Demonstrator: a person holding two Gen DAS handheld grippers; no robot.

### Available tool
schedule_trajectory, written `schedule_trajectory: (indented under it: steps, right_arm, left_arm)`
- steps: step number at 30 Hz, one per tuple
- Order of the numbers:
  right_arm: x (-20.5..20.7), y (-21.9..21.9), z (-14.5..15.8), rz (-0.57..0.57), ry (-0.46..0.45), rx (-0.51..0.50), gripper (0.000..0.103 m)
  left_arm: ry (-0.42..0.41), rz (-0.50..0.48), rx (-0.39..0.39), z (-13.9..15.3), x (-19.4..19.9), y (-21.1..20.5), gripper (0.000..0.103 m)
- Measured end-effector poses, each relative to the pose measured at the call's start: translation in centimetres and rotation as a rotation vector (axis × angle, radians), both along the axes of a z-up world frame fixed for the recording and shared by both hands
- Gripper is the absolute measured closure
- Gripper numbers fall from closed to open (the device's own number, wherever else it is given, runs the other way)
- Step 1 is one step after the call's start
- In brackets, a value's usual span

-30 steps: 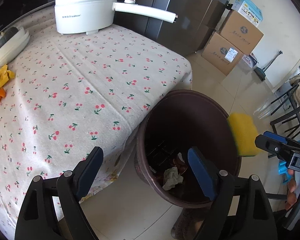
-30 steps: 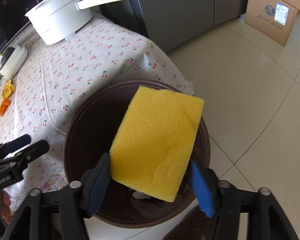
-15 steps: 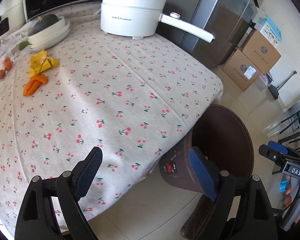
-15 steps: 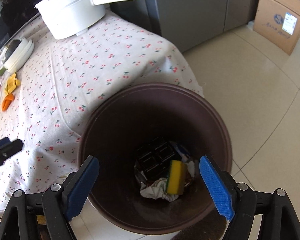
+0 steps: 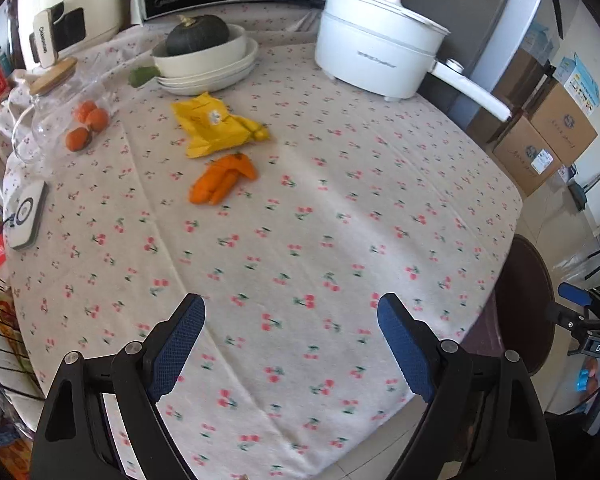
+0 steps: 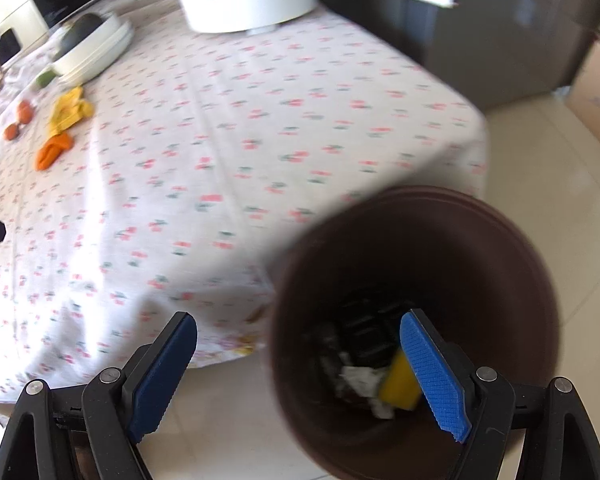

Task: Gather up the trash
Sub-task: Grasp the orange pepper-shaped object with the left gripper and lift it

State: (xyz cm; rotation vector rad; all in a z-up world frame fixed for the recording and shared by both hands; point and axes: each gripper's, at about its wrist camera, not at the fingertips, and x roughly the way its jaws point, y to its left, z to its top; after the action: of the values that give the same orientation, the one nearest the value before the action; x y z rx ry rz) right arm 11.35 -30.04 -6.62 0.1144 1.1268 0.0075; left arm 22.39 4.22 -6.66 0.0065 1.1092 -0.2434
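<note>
Sponge sits down in the brown bin, yellow against crumpled paper and dark packaging, so that piece looks dealt with. Your right gripper hangs above the bin's near rim with jaws spread wide and nothing between them; the view is smeared, so fine detail in the bin is hard to read.

Your left gripper is over the cherry-print table, jaws likewise wide apart and empty, pointing across the cloth at what's left. Two candidates lie near the far middle: a crumpled yellow wrapper and, just in front of it, a curl of orange peel. They're close together but seem not to touch. My read is you're between deliveries, lining up the next pickup.

Reach forward with the left, well past the bare cloth, and drop the jaws around the peel first, since it's the nearer. It's small and low, so come in low and pinch across its narrow width without snagging the cloth. The wrapper is light and springy; grab it at a fold.

Leave the whole oranges by the glass jar, the stacked bowls holding the squash, and the white electric pot; none of those look like trash.
</note>
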Motion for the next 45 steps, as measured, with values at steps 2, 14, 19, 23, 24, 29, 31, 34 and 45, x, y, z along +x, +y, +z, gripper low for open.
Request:
schedule_trajectory:
  steps: [2, 14, 19, 23, 24, 29, 31, 34, 45]
  right_arm:
    - [1.0, 1.0, -0.1, 0.019, 0.011, 0.014, 0.016]
    - [7.1, 2.9, -0.7, 0.044, 0.035, -0.076, 0.016]
    - [9.7, 4.3, -1.3, 0.069, 0.038, -0.129, 0.016]
    - [12.6, 6.6, -1.3, 0.081, 0.015, -0.126, 0.016]
    - [13.2, 7.4, -1.2, 0.087, 0.005, -0.116, 0.016]
    - [17.7, 13.7, -1.0, 0.140, -0.065, -0.053, 0.016]
    - [19.5, 17.0, -1.2, 0.179, -0.085, -0.035, 0.016]
    - [21.9, 22.3, -1.8, 0.260, -0.109, -0.030, 0.016]
    - [28.8, 34.4, -6.6, 0.409, -0.078, -0.119, 0.016]
  left_arm:
    - [-0.020, 0.023, 0.020, -0.2, 2.1, 2.0, 0.013]
    - [-0.013, -0.062, 0.038, -6.4, 11.7, 1.1, 0.047]
    - [-0.017, 0.012, -0.059, -7.0, 12.2, 3.9, 0.088]
    - [-0.025, 0.103, -0.105, -6.7, 11.4, 7.6, 0.091]
    - [-0.028, 0.128, -0.110, -6.6, 11.2, 8.5, 0.092]
    - [-0.053, 0.248, -0.086, -6.0, 10.1, 12.7, 0.092]
    - [-0.050, 0.287, -0.090, -6.0, 9.7, 14.1, 0.092]
    - [-0.049, 0.325, -0.084, -5.9, 9.3, 15.7, 0.092]
    - [-0.045, 0.381, -0.110, -6.2, 9.0, 18.7, 0.092]
